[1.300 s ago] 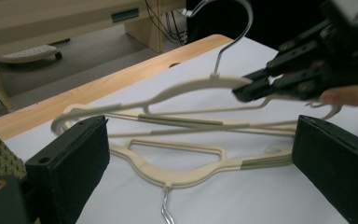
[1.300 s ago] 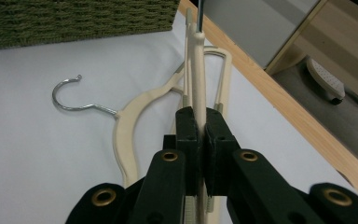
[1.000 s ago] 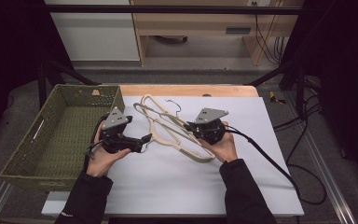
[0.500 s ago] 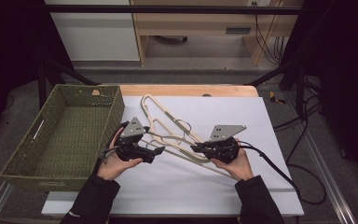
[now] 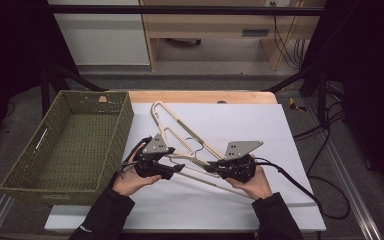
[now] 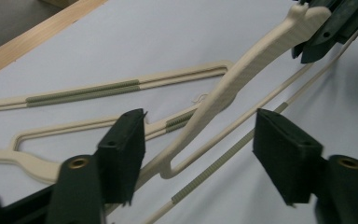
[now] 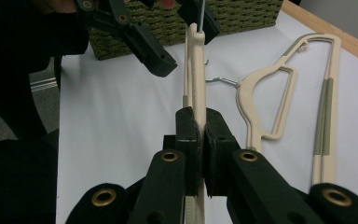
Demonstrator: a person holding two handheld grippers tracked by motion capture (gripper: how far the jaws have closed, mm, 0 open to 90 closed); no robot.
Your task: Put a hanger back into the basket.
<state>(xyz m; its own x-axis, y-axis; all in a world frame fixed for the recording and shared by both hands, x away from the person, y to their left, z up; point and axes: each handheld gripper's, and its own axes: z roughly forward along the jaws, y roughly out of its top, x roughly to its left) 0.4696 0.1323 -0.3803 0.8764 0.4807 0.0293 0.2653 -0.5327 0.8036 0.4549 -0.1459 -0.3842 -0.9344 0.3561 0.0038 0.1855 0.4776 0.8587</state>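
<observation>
Right gripper view: our right gripper [image 7: 198,135] has its fingers [image 7: 186,128] clenched on the arm of a cream hanger [image 7: 196,88], which runs straight away from them toward the left gripper [image 7: 168,37]. In the left gripper view, that same hanger [image 6: 242,74] crosses the gap between the left gripper's [image 6: 200,149] fingers [image 6: 123,154], which stand apart from it on either side; they have just been closing, yet the pads do not press on it, so this grip is released.

In the high view, the held hanger [image 5: 192,162] spans the space between the left gripper [image 5: 172,169] and the right gripper [image 5: 215,169], above the white surface [image 5: 260,125]. Against a second ago, both hands sit nearer us and lower, and the hanger has come with them, away from the second hanger [image 5: 167,122].

We count two hangers, two grippers and one green basket [image 5: 65,150] at the left of the surface.
</observation>
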